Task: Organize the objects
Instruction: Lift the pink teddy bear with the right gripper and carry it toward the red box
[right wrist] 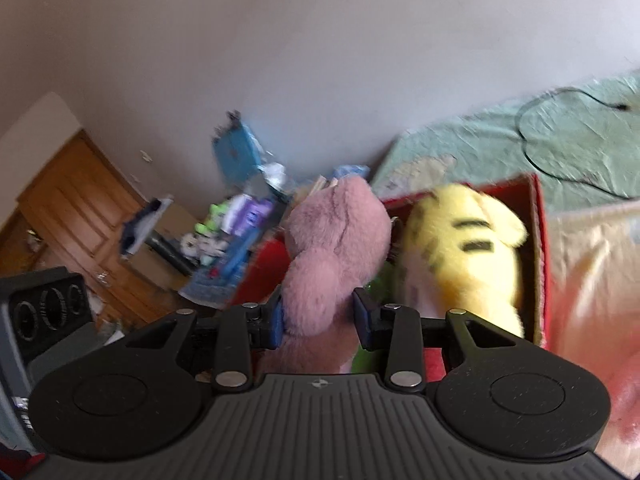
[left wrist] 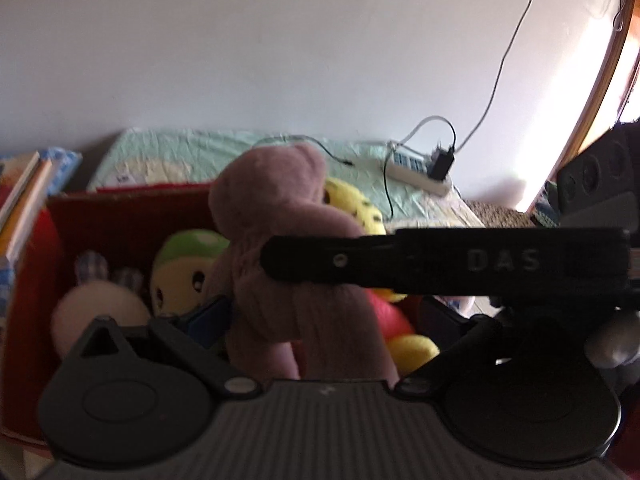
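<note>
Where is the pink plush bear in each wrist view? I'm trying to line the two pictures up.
Left wrist view: the pink plush bear stands centre frame, above the red box, with the right claw's black arm crossing its middle.
Right wrist view: the bear is centre, pinched in the right claw.
Shared landmark: the yellow striped plush just right of the bear.

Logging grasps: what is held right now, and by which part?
The right gripper holds the pink plush bear around its body. Whether the left gripper holds it cannot be told.
</note>
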